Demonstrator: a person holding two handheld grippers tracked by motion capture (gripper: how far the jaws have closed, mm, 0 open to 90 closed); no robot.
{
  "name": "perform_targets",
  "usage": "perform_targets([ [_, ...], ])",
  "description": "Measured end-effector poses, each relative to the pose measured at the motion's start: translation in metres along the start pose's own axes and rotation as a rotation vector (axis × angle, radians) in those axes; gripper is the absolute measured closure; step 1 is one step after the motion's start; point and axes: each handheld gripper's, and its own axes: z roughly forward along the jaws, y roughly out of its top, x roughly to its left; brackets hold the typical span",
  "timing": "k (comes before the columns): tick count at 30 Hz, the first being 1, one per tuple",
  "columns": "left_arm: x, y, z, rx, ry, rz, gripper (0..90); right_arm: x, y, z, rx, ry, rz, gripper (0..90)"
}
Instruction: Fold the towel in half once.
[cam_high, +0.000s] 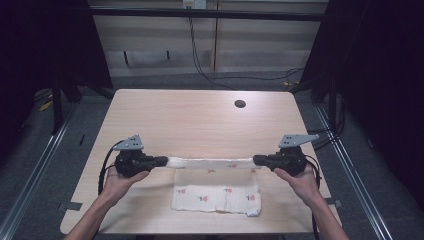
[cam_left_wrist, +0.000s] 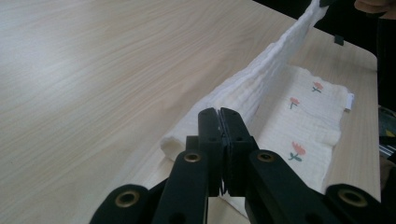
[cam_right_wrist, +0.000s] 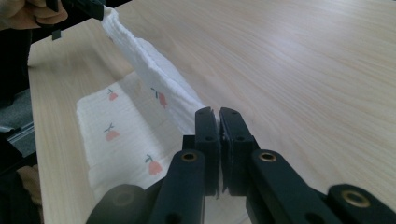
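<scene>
Both tongs, left gripper (cam_high: 161, 161) and right gripper (cam_high: 259, 160), pinch the cloth's (cam_high: 215, 192) far edge, lifted taut between them; fold half done, laying down remains.

Both forearms are bare, with no sleeves. The left gripper (cam_high: 162, 161) and right gripper (cam_high: 257, 160) are chunky black tools, each topped behind the fingers by a grey three-cornered plate with small dark holes. Black cables loop from their rear ends. Below the flat black fingers (cam_left_wrist: 209, 128), brass-coloured rivets sit in the linkage bars.
</scene>
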Motion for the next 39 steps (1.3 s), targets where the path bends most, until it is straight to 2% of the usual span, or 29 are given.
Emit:
perform_targets([
  [1, -0.002, -0.001, 0.000, 0.009, -0.004, 0.009, 88.6, 0.002, -0.001, 0.000, 0.001, 0.003, -0.001, 86.7],
  [3, -0.010, -0.007, 0.000, 0.027, -0.039, -0.004, 88.5, 0.008, -0.007, 0.000, 0.016, 0.007, -0.009, 86.6],
  [5, -0.013, -0.007, 0.001, 0.043, -0.037, 0.009, 88.5, 0.009, -0.009, -0.001, 0.018, 0.006, -0.013, 86.6],
  [6, -0.016, -0.007, 0.001, 0.055, -0.039, 0.030, 88.5, 0.011, -0.011, -0.001, 0.018, -0.013, -0.019, 86.6],
  [10, -0.020, -0.010, 0.000, 0.056, -0.056, 0.020, 88.6, 0.016, -0.023, 0.000, 0.024, -0.009, -0.017, 86.6],
  [12, -0.023, -0.013, 0.000, 0.067, -0.062, 0.030, 88.5, 0.019, -0.029, -0.001, 0.024, -0.006, -0.010, 86.6],
  [13, -0.027, -0.019, 0.001, 0.073, -0.077, 0.027, 88.5, 0.020, -0.035, -0.003, 0.023, -0.003, -0.001, 86.6],
  [16, -0.029, -0.026, 0.005, 0.071, -0.083, 0.017, 88.5, 0.019, -0.045, -0.005, 0.028, -0.007, 0.019, 86.4],
  [17, -0.031, -0.031, 0.012, 0.097, -0.087, 0.020, 88.4, 0.019, -0.048, -0.004, 0.027, -0.010, 0.024, 86.3],
  [18, -0.031, -0.031, 0.012, 0.097, -0.087, 0.020, 88.4, 0.019, -0.048, -0.004, 0.027, -0.010, 0.024, 86.3],
  [19, -0.034, -0.033, 0.014, 0.117, -0.080, 0.039, 88.4, 0.019, -0.051, -0.004, 0.022, -0.008, 0.031, 86.1],
  [21, -0.036, -0.034, 0.015, 0.122, -0.088, 0.039, 88.3, 0.020, -0.062, -0.004, 0.013, -0.003, 0.038, 85.2],
  [22, -0.037, -0.035, 0.015, 0.126, -0.090, 0.041, 88.3, 0.020, -0.062, -0.004, 0.013, -0.003, 0.038, 85.2],
  [26, -0.038, -0.041, 0.015, 0.144, -0.089, 0.042, 88.3, 0.026, -0.071, -0.003, 0.036, 0.027, 0.049, 85.0],
  [27, -0.038, -0.042, 0.016, 0.148, -0.095, 0.041, 88.0, 0.030, -0.075, 0.001, 0.075, 0.023, 0.034, 84.0],
  [30, -0.041, -0.048, 0.022, 0.192, -0.100, 0.051, 87.3, 0.029, -0.078, 0.009, 0.115, 0.026, 0.024, 83.3],
  [33, -0.041, -0.049, 0.023, 0.198, -0.119, 0.043, 87.3, 0.029, -0.080, 0.011, 0.150, 0.022, 0.008, 83.3],
  [36, -0.041, -0.052, 0.024, 0.193, -0.136, 0.031, 86.4, 0.031, -0.084, 0.009, 0.160, 0.023, 0.013, 81.7],
  [38, -0.040, -0.052, 0.023, 0.188, -0.146, 0.028, 82.5, 0.031, -0.085, 0.008, 0.162, 0.016, 0.012, 79.9],
  [39, -0.039, -0.052, 0.022, 0.173, -0.164, 0.003, 79.1, 0.033, -0.086, 0.006, 0.157, 0.012, 0.029, 77.6],
])
